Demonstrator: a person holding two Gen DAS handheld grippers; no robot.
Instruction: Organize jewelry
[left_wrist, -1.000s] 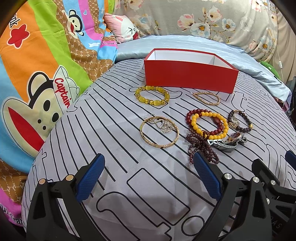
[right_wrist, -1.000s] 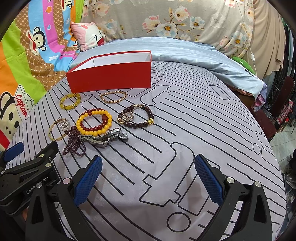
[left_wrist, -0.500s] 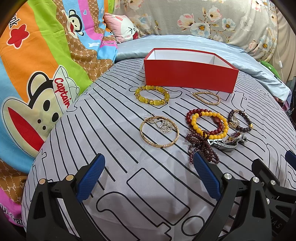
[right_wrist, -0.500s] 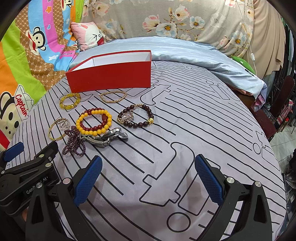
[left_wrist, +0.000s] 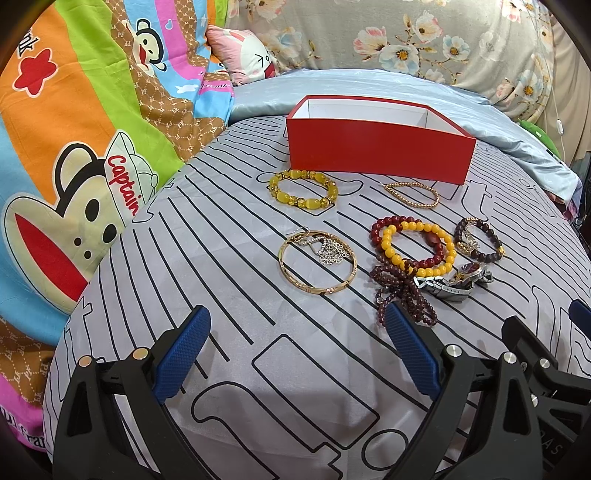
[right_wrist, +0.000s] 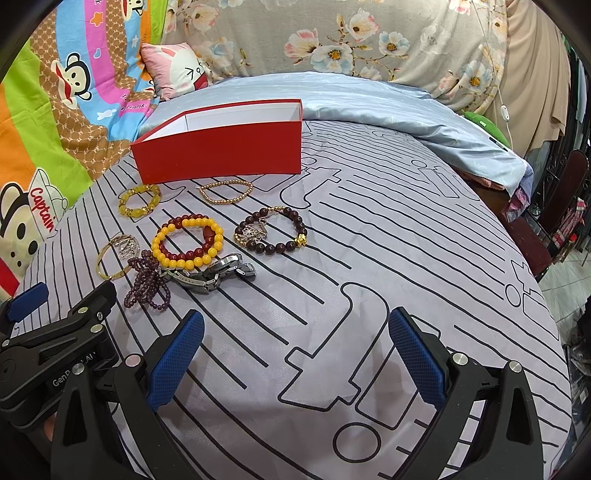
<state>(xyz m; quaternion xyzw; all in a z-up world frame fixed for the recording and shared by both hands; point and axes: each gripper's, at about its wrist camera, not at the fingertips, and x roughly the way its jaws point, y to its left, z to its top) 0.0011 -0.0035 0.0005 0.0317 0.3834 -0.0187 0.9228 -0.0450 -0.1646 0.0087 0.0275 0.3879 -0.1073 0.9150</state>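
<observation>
Bracelets lie scattered on the grey striped sheet (left_wrist: 229, 258), the red box (left_wrist: 376, 151) behind them at twelve o'clock. Left gripper (left_wrist: 297, 347) and right gripper (right_wrist: 295, 350) hover wide apart, empty, nothing between them and the purple bead strand (left_wrist: 402, 291).

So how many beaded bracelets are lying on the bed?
6: chunky yellow one and thin gold one nearest the red box; yellow overlapping red; dark brown rightmost; purple strand nearest.
</observation>
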